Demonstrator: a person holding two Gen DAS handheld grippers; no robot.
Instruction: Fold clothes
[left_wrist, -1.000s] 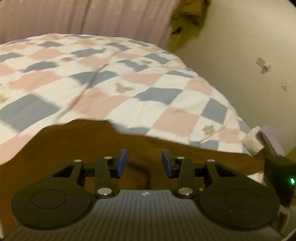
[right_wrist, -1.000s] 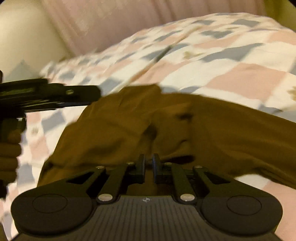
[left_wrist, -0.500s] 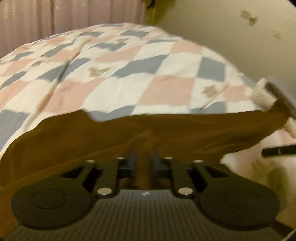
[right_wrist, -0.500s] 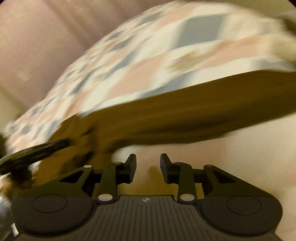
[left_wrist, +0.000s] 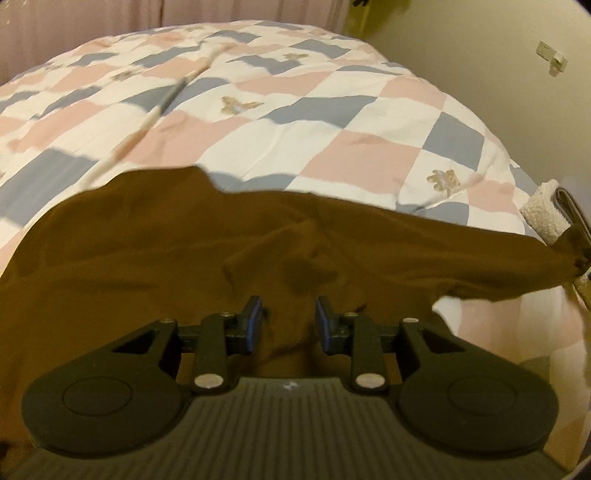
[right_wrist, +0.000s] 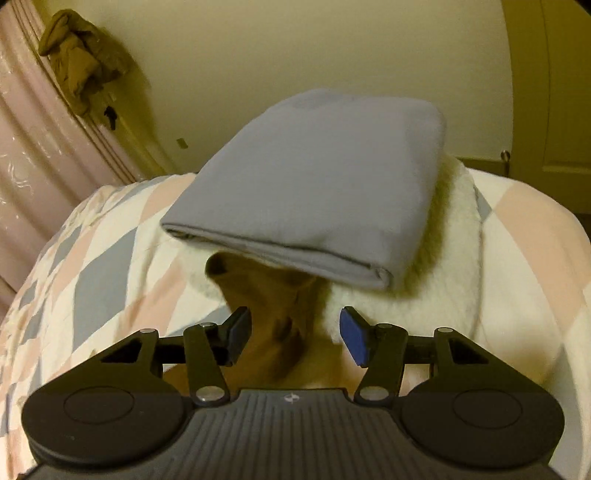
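A brown garment (left_wrist: 155, 251) lies spread across the checkered quilt (left_wrist: 332, 122), its right end stretched out to a point at the bed's edge. My left gripper (left_wrist: 289, 321) hovers low over the garment's near part, open, with cloth under the gap but not pinched. In the right wrist view my right gripper (right_wrist: 295, 334) stands wide open. A bunched end of the brown garment (right_wrist: 269, 295) lies loose between and beyond its fingers. Just past it sits a folded grey garment (right_wrist: 314, 184).
The grey garment rests on a white fleecy item (right_wrist: 443, 280), also seen as the fleecy item (left_wrist: 543, 218) at the bed's right edge. A wall (right_wrist: 295, 48) and pink curtain (right_wrist: 33, 147) stand behind; a door (right_wrist: 554, 92) is at the right.
My left gripper shut on the brown cloth half a second ago and has opened again. My right gripper went from shut to wide open and swung toward the folded grey garment.
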